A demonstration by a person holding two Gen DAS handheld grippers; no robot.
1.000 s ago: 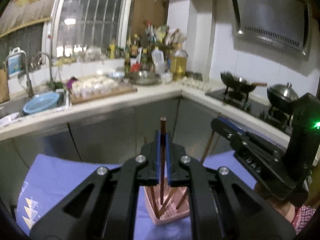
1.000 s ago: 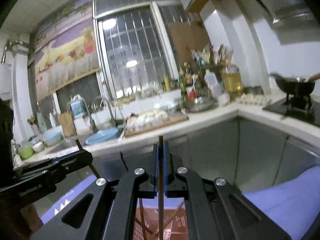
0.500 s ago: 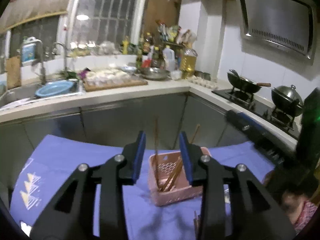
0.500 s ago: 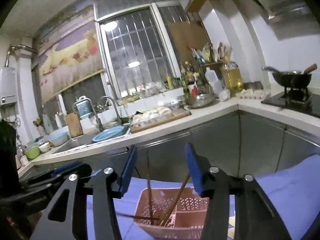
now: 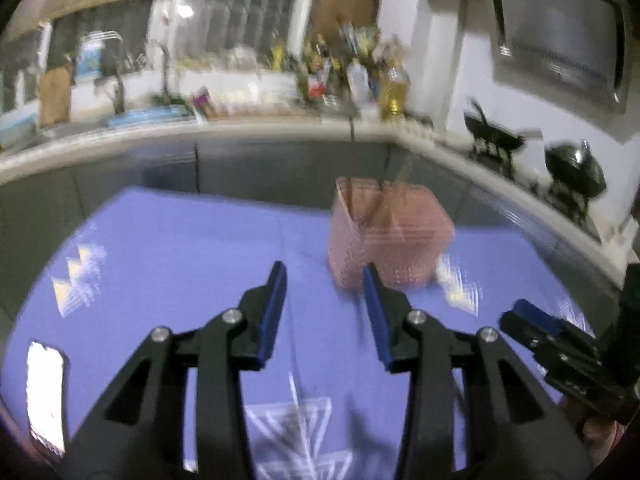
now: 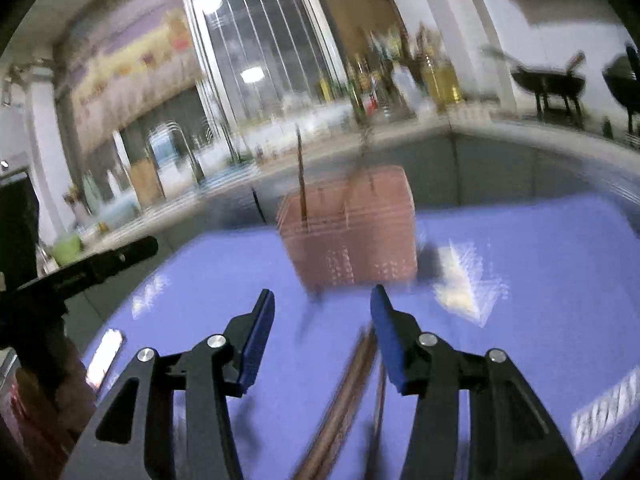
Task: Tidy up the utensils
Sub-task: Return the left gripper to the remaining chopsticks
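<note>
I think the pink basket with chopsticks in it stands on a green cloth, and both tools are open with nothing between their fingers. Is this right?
Only the colour is wrong: the cloth is blue-purple. The left wrist view shows the pink basket standing on it with chopsticks inside. The left tool, still opening, and the right tool are empty.

Place: home kitchen
Landmark: L-shaped counter (image 5: 280, 130)
On counter: sink tap (image 5: 116, 92), oil bottles (image 5: 394, 92), wok on stove (image 5: 496, 138)
Above stove: range hood (image 5: 556, 52)
Behind counter: barred window (image 6: 264, 52)
</note>
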